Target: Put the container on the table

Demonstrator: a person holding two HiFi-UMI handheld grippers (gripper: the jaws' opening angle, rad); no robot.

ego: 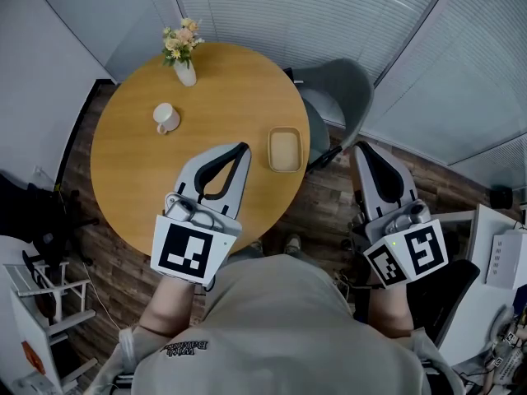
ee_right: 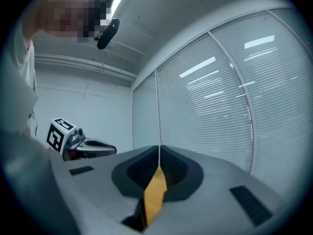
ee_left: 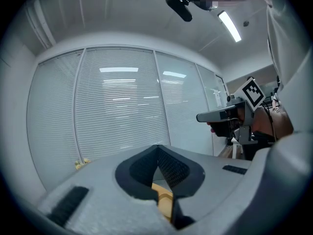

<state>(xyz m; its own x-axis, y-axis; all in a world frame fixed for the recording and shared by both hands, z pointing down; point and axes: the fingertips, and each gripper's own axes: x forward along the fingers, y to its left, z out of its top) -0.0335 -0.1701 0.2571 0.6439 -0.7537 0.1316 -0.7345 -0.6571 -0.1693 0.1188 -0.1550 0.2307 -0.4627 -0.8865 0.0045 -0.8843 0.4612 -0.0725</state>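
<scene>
A shallow tan rectangular container (ego: 285,149) lies flat on the round wooden table (ego: 140,163), close to its right edge. My left gripper (ego: 243,147) hovers over the table just left of the container, its jaws shut with nothing between them. To the right of the table's edge, over the floor, my right gripper (ego: 360,147) is also shut and empty. In the left gripper view the jaws (ee_left: 157,149) meet at the tips and a strip of tan shows below them. In the right gripper view the jaws (ee_right: 159,149) touch, with orange tabletop (ee_right: 155,195) behind.
A white mug (ego: 165,118) and a white vase of flowers (ego: 183,52) stand at the table's far left. A grey chair (ego: 342,97) is tucked against the far right edge. White shelving (ego: 33,303) sits at the lower left and a white desk (ego: 502,262) at the right.
</scene>
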